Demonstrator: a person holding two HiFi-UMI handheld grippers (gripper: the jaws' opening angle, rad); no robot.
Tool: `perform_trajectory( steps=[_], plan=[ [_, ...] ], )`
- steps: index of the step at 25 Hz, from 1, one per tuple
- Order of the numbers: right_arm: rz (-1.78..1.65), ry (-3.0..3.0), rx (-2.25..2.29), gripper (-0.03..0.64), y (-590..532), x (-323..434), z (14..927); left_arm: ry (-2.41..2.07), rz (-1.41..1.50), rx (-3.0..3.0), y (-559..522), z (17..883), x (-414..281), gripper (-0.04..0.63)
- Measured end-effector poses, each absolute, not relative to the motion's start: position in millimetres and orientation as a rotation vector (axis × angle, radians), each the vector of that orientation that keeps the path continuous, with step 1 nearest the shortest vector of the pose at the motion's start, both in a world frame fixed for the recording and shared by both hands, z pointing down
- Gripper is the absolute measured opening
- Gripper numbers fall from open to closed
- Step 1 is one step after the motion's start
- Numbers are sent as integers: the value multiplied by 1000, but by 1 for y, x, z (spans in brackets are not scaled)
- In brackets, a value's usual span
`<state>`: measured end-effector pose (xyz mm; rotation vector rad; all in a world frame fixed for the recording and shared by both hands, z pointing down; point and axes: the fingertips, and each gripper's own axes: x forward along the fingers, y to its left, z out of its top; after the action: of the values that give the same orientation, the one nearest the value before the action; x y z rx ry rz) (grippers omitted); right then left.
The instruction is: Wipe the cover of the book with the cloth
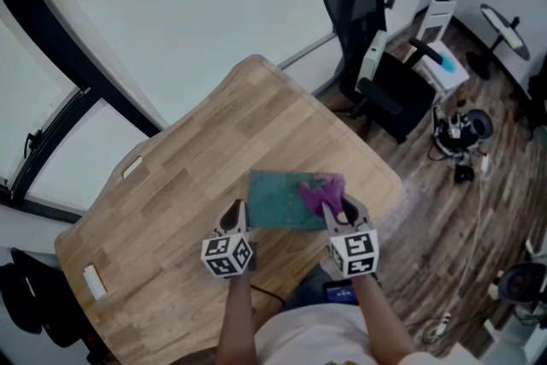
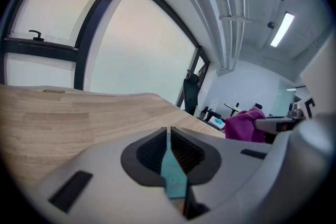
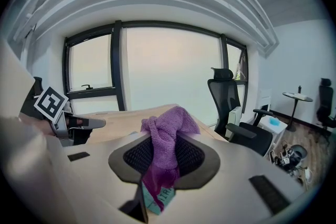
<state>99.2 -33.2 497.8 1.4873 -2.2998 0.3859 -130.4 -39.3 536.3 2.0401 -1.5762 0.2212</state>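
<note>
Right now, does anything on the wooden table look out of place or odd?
Nothing spilled or damaged. Only the purple cloth is bunched into a wad in the jaws of the right gripper, not spread over the teal book.

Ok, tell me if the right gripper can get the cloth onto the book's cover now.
Probably yes. The right gripper is shut on the cloth, which hangs over the right of the book; the rest of the cover lies bare, and the left gripper only pinches its left edge.
</note>
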Motion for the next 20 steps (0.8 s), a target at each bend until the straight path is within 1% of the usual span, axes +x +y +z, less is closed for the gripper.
perform_trajectory(
  steps=[4,9,15,20],
  plan=[
    [390,-2281,1484,98,-34,103,504,-1561,280,2022,-38,552,-127,14],
    [389,-2245,1474,98,-35,110,516,-1548,317,1983,-34,569,-127,80],
    [379,-2251,1510,98,-44,115,530,-1505,332,1947,-34,590,-126,133],
    [411,-2216,1474,98,-45,116,538,-1475,360,1949,-37,598,-120,147]
  ],
)
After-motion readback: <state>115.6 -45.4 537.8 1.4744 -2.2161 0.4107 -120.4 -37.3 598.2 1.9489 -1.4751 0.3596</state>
